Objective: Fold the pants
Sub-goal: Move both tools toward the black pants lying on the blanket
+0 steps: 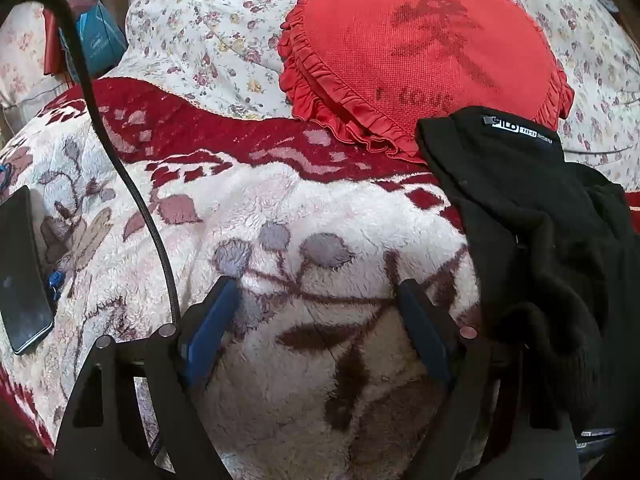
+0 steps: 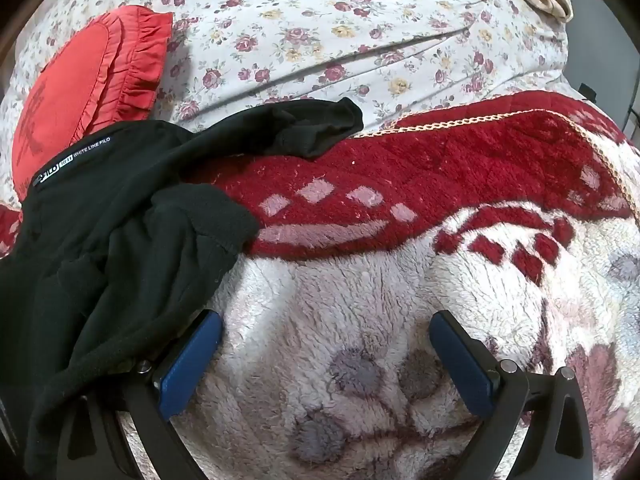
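The black pants [image 1: 532, 240] lie crumpled in a heap on a fluffy white and red blanket [image 1: 320, 208], with a white brand label near the waistband. In the right wrist view the pants [image 2: 120, 220] fill the left side, one part stretching toward the back. My left gripper [image 1: 316, 292] is open and empty over the blanket, the pants just right of its right finger. My right gripper [image 2: 326, 324] is open and empty, with pants fabric draped over the outer side of its left finger [image 2: 192, 360].
A red heart-shaped frilled cushion [image 1: 420, 52] lies behind the pants on a floral quilt [image 2: 360, 32]. A black phone [image 1: 20, 272] lies on the blanket at the left, and a black cable [image 1: 120, 168] runs across it.
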`<action>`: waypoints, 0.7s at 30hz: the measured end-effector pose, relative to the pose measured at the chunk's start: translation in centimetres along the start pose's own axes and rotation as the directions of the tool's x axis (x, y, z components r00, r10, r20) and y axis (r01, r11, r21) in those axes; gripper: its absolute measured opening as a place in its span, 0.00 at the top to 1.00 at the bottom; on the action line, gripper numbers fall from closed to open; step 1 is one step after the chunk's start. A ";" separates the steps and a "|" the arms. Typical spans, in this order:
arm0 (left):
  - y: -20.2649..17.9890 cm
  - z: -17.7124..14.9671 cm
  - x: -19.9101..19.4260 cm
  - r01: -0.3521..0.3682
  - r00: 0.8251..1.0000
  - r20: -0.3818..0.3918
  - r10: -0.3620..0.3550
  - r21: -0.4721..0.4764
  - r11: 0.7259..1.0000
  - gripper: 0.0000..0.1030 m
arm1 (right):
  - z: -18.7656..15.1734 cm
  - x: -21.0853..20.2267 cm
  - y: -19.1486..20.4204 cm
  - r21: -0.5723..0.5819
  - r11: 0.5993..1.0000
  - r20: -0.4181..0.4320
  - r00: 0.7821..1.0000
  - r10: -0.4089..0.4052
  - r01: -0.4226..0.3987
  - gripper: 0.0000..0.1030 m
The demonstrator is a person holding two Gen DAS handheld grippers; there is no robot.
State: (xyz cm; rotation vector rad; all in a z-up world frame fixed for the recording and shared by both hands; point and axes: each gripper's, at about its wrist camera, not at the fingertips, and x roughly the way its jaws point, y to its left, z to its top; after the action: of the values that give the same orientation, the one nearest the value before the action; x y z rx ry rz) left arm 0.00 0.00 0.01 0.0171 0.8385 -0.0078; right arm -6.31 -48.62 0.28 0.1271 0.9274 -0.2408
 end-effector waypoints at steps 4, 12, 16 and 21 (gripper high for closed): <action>0.2 0.0 -0.1 0.017 0.999 -0.036 -0.017 0.002 1.000 0.19 | 0.0 0.0 0.0 0.000 1.000 0.000 1.000 0.000 0.000 0.00; 1.0 0.3 -4.2 0.057 0.997 -0.055 -0.058 -0.025 0.998 0.20 | 0.0 0.0 0.0 0.001 1.000 0.000 1.000 0.001 -0.001 0.00; 0.9 0.2 -7.0 0.050 0.999 -0.015 -0.050 -0.009 0.999 0.20 | 0.0 0.0 0.0 0.002 1.000 0.001 1.000 0.002 -0.002 0.00; 0.2 0.2 -8.1 0.073 0.997 -0.024 -0.073 -0.023 0.997 0.20 | 0.0 0.0 0.1 0.004 1.000 0.000 1.000 0.004 -0.004 0.00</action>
State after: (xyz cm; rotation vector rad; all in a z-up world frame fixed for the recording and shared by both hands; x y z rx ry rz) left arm -5.25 0.18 6.13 -0.0345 0.8636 -0.0673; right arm -6.31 -48.52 0.29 0.1327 0.9262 -0.2385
